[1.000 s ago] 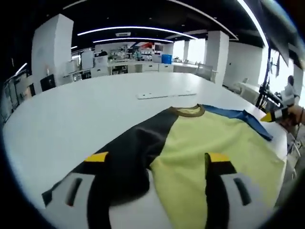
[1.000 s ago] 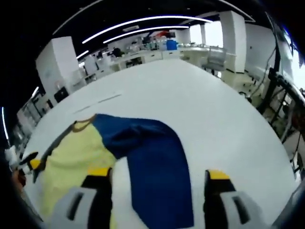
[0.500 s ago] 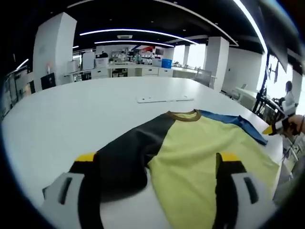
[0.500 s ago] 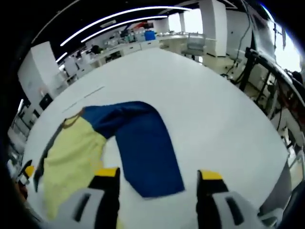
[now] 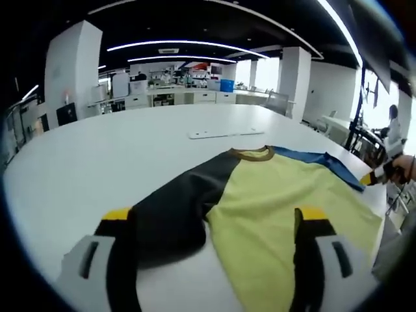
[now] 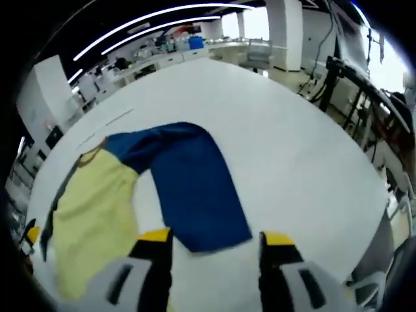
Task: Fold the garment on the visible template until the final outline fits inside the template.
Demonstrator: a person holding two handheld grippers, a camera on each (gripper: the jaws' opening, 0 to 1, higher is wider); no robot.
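Bare desk (image 5: 97, 149) lies open far and left of the garment (image 5: 273, 195); a flat strip (image 5: 227, 133) lies beyond its collar.

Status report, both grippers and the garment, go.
Left gripper open, low over the black sleeve. Right gripper open at the blue sleeve cuff. Garment spread flat, unfolded, on the white table. Nothing blocking.

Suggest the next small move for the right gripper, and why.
Probably ease the right gripper forward and close on the blue sleeve cuff. The jaws are open and empty, the cuff end lies just ahead between them, and the sleeve still sprawls out from the yellow body.
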